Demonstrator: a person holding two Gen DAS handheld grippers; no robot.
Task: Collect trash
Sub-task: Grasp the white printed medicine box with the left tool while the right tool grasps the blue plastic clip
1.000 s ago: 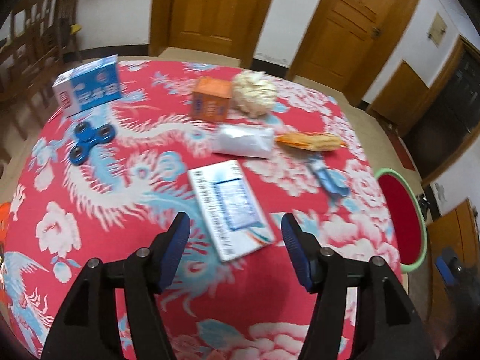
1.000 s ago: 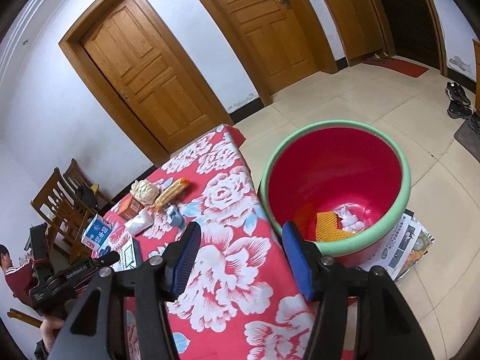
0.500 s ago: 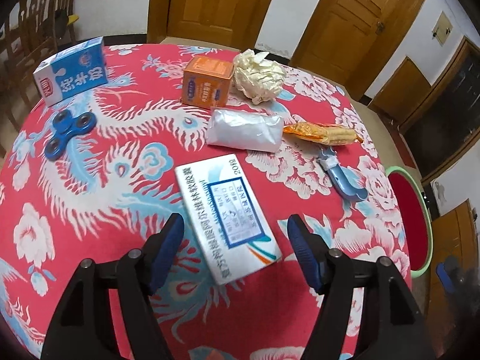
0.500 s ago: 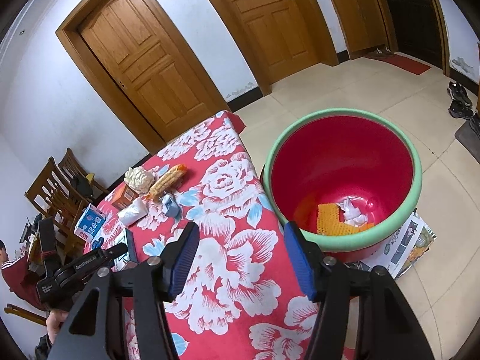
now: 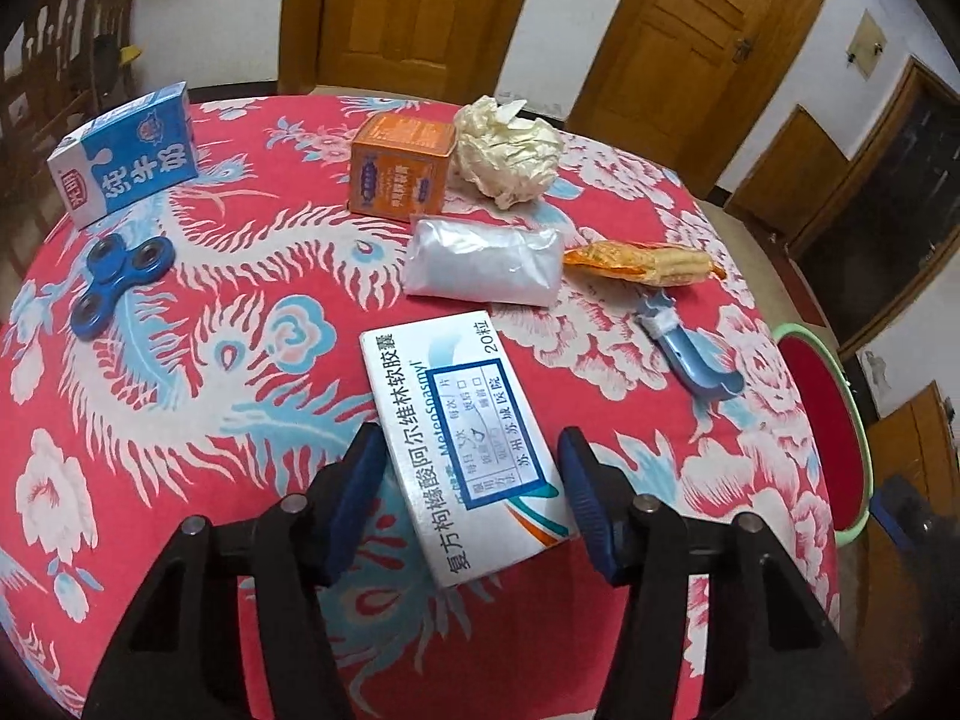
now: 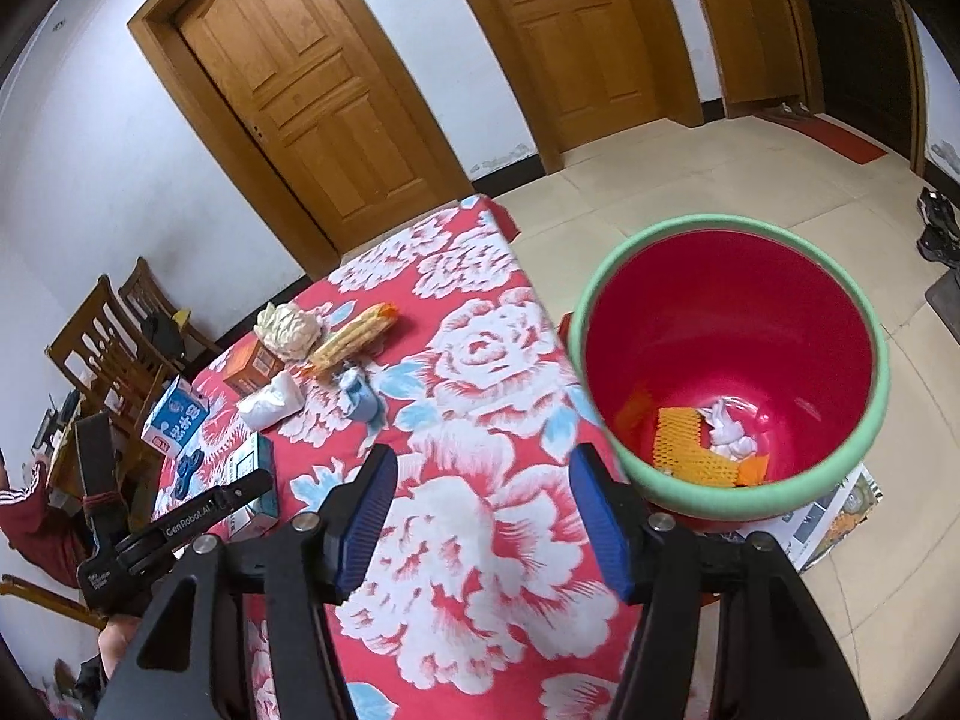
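Fingers of the left gripper [image 5: 468,504] stand wide apart on either side of the near end of the white medicine box [image 5: 465,441], which lies flat on the red floral tablecloth [image 5: 180,420] — neither pad seems to touch it yet. By the look of it, the step in hand is lining up a grasp on this box; the next move calls for lowering a little, then closing squarely across its narrow width so it does not twist out. Farther off lie a clear plastic bag [image 5: 483,267], a crumpled paper ball [image 5: 507,150], an orange snack wrapper [image 5: 642,264] and an orange carton [image 5: 401,171]. The right gripper [image 6: 480,516] hangs empty with its fingers spread over the table's edge, the red bin [image 6: 729,372] just to its right — some trash already inside.
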